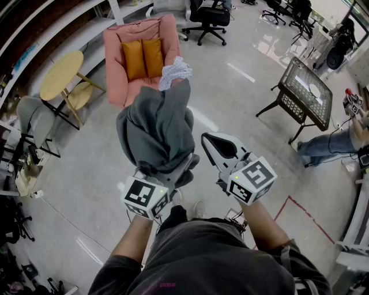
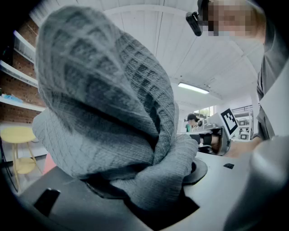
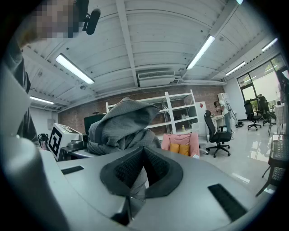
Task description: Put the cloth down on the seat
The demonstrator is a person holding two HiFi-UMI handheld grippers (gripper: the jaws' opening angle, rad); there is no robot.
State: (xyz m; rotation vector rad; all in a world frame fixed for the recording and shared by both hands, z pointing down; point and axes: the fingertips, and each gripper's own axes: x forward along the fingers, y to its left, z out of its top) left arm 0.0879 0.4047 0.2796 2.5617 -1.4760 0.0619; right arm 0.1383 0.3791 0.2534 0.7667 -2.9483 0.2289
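- Looking down from the head view, we've got the grey cloth (image 1: 158,132) bunched into a tall lump, held up in the air over the shiny floor (image 1: 242,109).
- The left gripper (image 1: 179,170) is clamped on the bottom end of it. In the left gripper view the knit fabric is wadded right between the jaws and fills most of the picture.
- The right gripper (image 1: 205,138) sits just beside the cloth on the right, not touching it as far as we can see. Its jaws are pinched together at the tips with nothing caught in them.
- The seat is the pink armchair (image 1: 115,57), further out ahead of us. The cloth isn't on it, it's all hanging off the left gripper.
- Two orange cushions (image 1: 144,57) lean against the armchair's back, side by side.
- A white patterned rag (image 1: 174,71) is draped over the armchair's right-hand arm. From the head view the top of the grey cloth sits just under it.
- Left of the armchair there's a round yellow table (image 1: 60,75), and behind it a black office chair (image 1: 207,17).
- Off to the right stands a black mesh-top table (image 1: 305,89), with another person's jeans-clad legs (image 1: 326,147) near it.
- A red tape line (image 1: 302,210) runs across the floor by our right side.
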